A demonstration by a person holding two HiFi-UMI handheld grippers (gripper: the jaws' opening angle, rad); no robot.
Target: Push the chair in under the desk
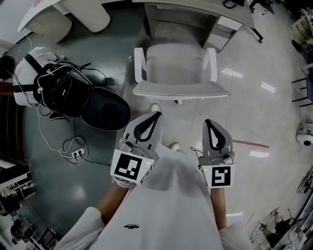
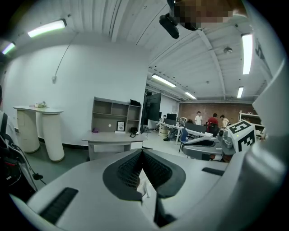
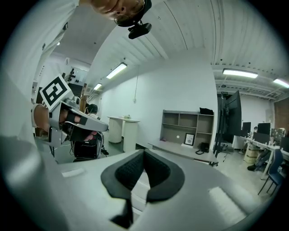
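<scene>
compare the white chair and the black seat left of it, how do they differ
Colour: the white chair is pale, the black seat dark.
Arms: the white chair has two armrests; the black seat shows none.
Place: the white chair stands right before the desk; the black seat sits off to the side, next to a bag and cables.
Both seats are empty.

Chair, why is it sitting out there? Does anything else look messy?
The chair stands out in front of the desk, not tucked under it. On the floor at the left lies a black bag, with loose cables trailing from it in a tangle. Nothing looks spilled or broken.
</scene>
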